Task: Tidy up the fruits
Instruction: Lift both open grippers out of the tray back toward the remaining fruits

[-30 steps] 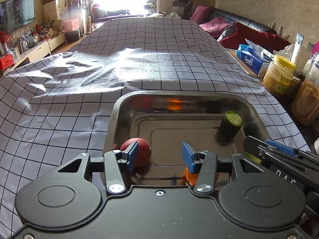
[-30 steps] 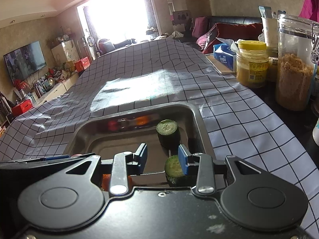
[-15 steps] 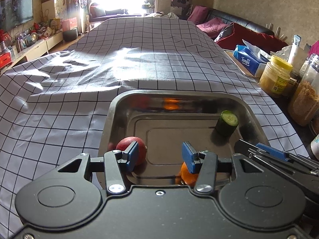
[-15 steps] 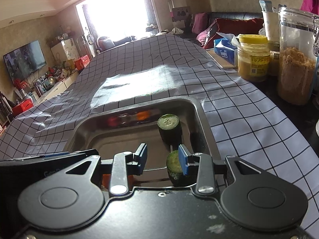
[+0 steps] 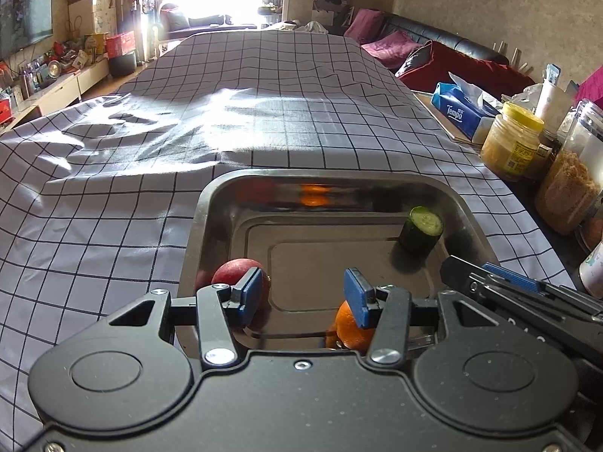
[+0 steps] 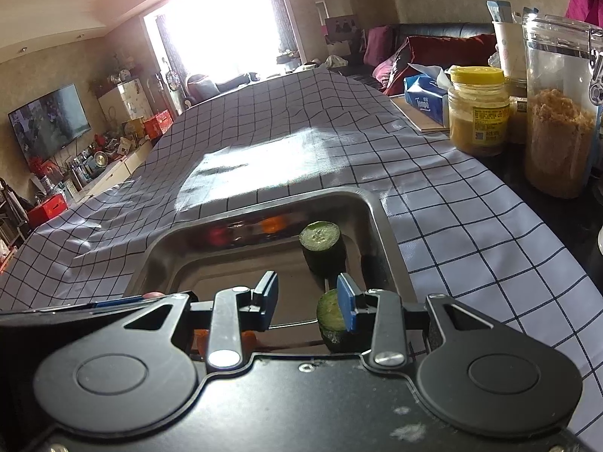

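A steel tray [image 5: 211, 203] lies on the checked tablecloth and also shows in the right wrist view [image 6: 380, 226]. In it are a red apple [image 5: 233, 269] at the near left, an orange [image 5: 348, 329] at the near edge, and an upright cucumber piece [image 5: 420, 229] at the right. A second cucumber piece [image 6: 331, 318] stands near the tray's near right corner, with the first cucumber piece [image 6: 322, 248] behind it. My left gripper [image 5: 303, 297] is open and empty above the tray's near edge. My right gripper [image 6: 307, 303] is open and empty, its right pad beside the near cucumber piece.
At the right table edge stand a yellow-lidded jar [image 5: 512, 147], a tall glass jar of brown flakes [image 6: 561, 124] and a blue tissue pack [image 5: 463, 113]. The right gripper's body [image 5: 527, 297] reaches in over the tray's right side. A sofa and TV lie beyond.
Both grippers have drawn back and risen slightly from the tray, staying open. The fruit and cucumber pieces have not moved.
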`<state>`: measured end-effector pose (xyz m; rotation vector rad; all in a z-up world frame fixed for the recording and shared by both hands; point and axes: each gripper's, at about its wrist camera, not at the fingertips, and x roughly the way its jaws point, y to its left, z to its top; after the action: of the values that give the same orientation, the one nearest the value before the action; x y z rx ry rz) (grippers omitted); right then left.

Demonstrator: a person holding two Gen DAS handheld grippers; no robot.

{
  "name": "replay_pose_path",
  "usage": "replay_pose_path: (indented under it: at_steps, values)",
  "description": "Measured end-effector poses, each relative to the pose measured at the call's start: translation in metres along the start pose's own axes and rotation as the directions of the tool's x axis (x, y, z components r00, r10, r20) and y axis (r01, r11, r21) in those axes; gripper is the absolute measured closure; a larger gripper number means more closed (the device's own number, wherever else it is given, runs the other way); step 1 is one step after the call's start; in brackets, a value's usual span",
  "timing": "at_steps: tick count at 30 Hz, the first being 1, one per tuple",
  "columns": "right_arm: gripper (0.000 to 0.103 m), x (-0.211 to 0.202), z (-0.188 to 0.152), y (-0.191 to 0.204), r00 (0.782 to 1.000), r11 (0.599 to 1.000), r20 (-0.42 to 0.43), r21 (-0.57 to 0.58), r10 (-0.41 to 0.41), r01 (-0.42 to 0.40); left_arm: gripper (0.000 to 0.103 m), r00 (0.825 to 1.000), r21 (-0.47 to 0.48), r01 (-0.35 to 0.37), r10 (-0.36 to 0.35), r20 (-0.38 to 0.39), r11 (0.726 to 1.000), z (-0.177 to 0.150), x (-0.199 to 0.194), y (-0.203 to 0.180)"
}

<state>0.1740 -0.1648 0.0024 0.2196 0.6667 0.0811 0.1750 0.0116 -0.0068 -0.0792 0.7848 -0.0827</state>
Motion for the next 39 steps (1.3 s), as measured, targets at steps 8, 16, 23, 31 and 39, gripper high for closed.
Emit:
replay_pose_path:
  at_steps: [8, 16, 23, 31, 39]
  values:
    - [0.066, -0.003, 0.0, 0.002, 1.0, 1.0, 0.008, 0.002, -0.008, 0.008, 0.047, 0.999, -0.023, -0.044, 0.044, 0.023, 0.999, 0.002, -0.003, 0.004]
    - [0.066, -0.021, 0.005, 0.004, 0.995, 0.998, 0.086, 0.0, -0.057, 0.057, 0.047, 0.997, -0.042, -0.041, 0.044, 0.061, 0.998, 0.009, -0.029, 0.005]
    - [0.058, -0.038, 0.002, 0.005, 0.995, 0.998, 0.07, 0.003, -0.065, 0.065, 0.047, 0.999, -0.013, -0.002, 0.002, 0.046, 1.0, -0.008, -0.078, 0.013]
    - [0.055, -0.081, -0.019, 0.003, 0.996, 0.999, 0.086, -0.028, -0.028, 0.031, 0.047, 0.999, 0.017, 0.02, -0.021, 0.049, 1.0, -0.045, -0.113, 0.016]
    - [0.054, -0.119, -0.047, -0.002, 0.995, 0.998, 0.104, -0.056, 0.011, -0.005, 0.047, 0.999, 0.025, 0.003, -0.004, 0.037, 1.0, -0.076, -0.132, 0.023]
